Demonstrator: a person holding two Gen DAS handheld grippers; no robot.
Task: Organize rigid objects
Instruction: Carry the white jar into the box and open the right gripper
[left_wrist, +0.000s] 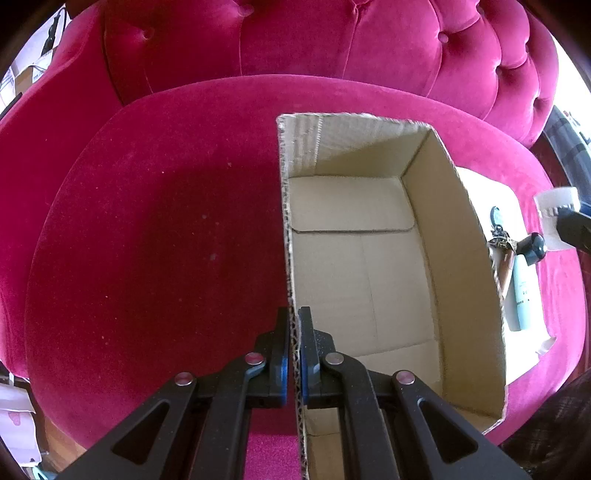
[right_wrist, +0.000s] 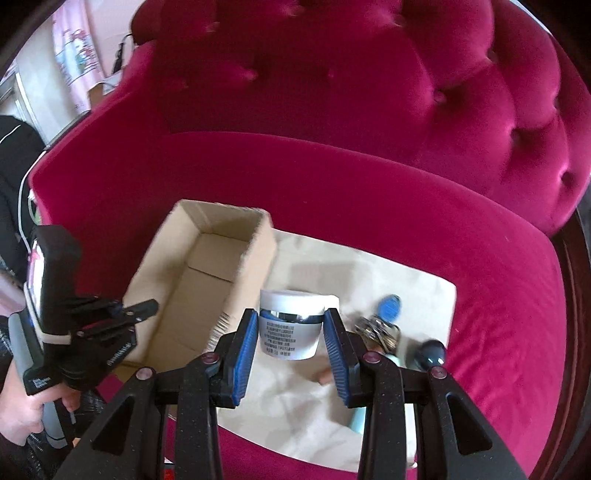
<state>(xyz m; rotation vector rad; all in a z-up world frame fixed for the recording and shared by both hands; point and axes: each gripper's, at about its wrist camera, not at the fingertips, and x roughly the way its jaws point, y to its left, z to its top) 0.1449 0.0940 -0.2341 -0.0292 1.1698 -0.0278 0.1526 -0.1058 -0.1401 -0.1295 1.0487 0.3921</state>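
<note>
An open, empty cardboard box (left_wrist: 369, 266) sits on the pink velvet sofa seat. My left gripper (left_wrist: 294, 314) is shut on the box's left wall near its close end. In the right wrist view the box (right_wrist: 207, 280) stands at left, with a hand holding the left gripper (right_wrist: 144, 308) at its rim. My right gripper (right_wrist: 291, 314) is shut on a white jar (right_wrist: 290, 332) with a printed label, lifted above a pale sheet just right of the box. From the left wrist view the jar (left_wrist: 554, 210) hangs at the far right edge.
On the pale sheet (right_wrist: 295, 413) right of the box lie a bunch of keys with a blue fob (right_wrist: 386, 314), a dark round-capped thing (right_wrist: 430, 352) and a pale blue tube (left_wrist: 521, 291). The sofa's tufted back (right_wrist: 369, 92) rises behind.
</note>
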